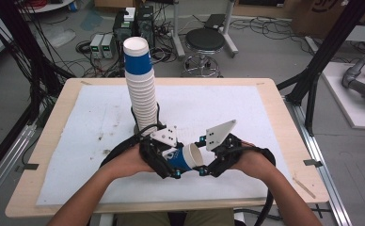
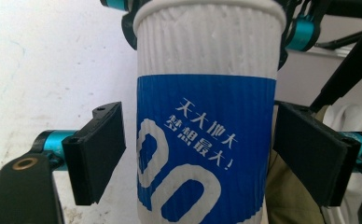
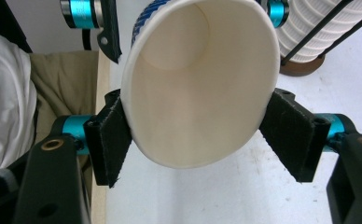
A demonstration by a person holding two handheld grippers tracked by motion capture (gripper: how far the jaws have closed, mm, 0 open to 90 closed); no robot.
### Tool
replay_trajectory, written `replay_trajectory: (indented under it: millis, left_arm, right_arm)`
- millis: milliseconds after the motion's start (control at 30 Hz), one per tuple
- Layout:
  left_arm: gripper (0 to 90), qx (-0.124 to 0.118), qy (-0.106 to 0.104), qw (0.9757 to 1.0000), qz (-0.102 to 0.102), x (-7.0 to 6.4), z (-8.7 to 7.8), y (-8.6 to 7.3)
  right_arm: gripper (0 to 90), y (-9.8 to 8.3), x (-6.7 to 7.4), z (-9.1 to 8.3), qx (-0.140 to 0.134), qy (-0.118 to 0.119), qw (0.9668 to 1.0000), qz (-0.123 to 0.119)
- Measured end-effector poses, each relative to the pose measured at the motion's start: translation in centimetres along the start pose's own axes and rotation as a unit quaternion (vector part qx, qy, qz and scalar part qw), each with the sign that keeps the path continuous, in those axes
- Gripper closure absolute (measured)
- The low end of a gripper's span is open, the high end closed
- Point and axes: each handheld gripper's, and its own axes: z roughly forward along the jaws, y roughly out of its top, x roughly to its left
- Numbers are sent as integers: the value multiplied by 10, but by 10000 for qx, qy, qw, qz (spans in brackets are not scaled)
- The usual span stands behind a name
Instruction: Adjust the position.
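Near the front edge of the desk (image 1: 53, 155) we hold one paper cup (image 1: 186, 157) on its side between both grippers. Our right gripper (image 3: 195, 135) is clamped on the cup's rim. Our left gripper (image 2: 202, 154) has its jaws apart around the blue body, a gap at each side. Behind stands the cup stack (image 1: 140, 89).

A paper cup (image 1: 187, 157), white with a blue band, is lying on its side in the air, just in front of the tall stack of cups (image 1: 140, 89), its open mouth pointing right.
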Motion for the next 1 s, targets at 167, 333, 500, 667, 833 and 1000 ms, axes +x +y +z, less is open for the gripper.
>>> replay_trajectory:
  millis: [167,333,500,667,833,1000]
  left_arm:
    - [202,126,-51,9999,-26,0,5,1]
    - [233,199,-112,9997,-40,1,7,1]
    - [250,304,-165,9994,-56,1,9,1]
    - [290,369,-198,9991,-27,0,12,0]
    - [295,354,-234,9991,-23,0,15,-2]
    - [288,98,-290,9995,-37,1,14,-6]
  right_arm:
    - [276,5,1,0,151,22,9999,-24]
    - [276,8,2,1,343,37,9994,-81]
    - [276,10,2,4,415,64,9991,-105]
    - [276,11,4,6,586,47,9982,-139]
    - [276,11,5,8,674,66,9976,-166]
    - [248,11,4,6,527,112,9985,-96]
